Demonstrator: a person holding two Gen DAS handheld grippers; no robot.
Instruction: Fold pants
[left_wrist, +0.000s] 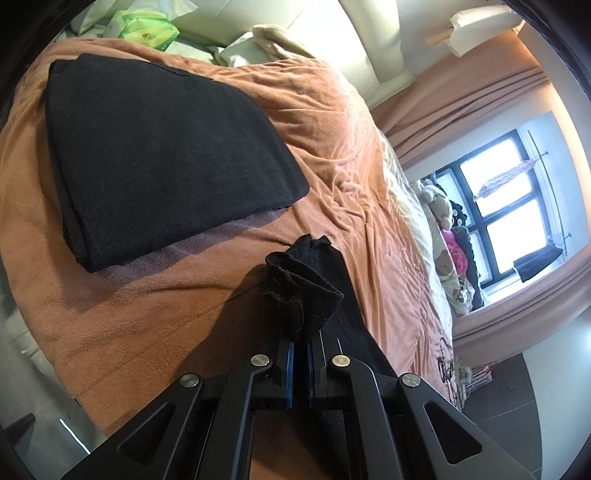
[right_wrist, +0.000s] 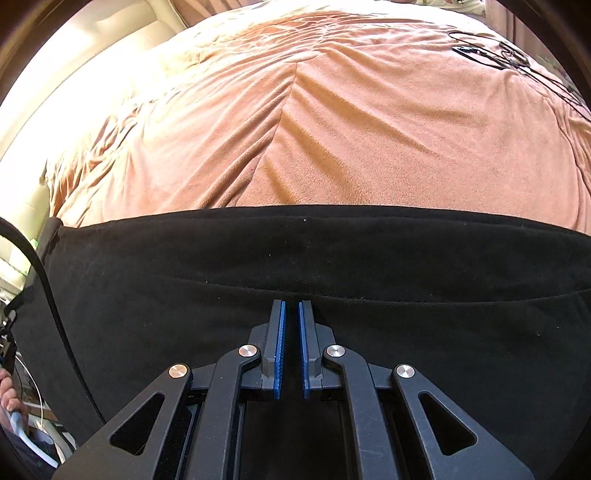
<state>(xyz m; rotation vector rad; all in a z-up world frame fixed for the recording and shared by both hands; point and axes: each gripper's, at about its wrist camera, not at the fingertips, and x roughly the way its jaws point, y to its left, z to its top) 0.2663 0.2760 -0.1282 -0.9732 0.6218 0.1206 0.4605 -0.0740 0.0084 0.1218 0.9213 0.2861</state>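
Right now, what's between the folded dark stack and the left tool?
Left wrist view: bare orange blanket between folded stack and left tool, which pinches black pants.

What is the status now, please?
Left gripper shut on black pants. Right gripper over pants, grip unclear. Folded dark garment lies beyond, apart.

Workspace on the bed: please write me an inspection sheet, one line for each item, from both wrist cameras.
Surface: orange blanket on a bed, wrinkled.
Job's things: black pants spread below the right gripper; a bunched end is pinched by the left gripper. A folded dark garment lies apart.
Clutter: green packet and pillows by the headboard.
Grippers: left gripper shut on pants; right gripper slightly open, holding nothing.
Cables: black cable at left; wires on the blanket.
Surroundings: window, curtains, plush toys.
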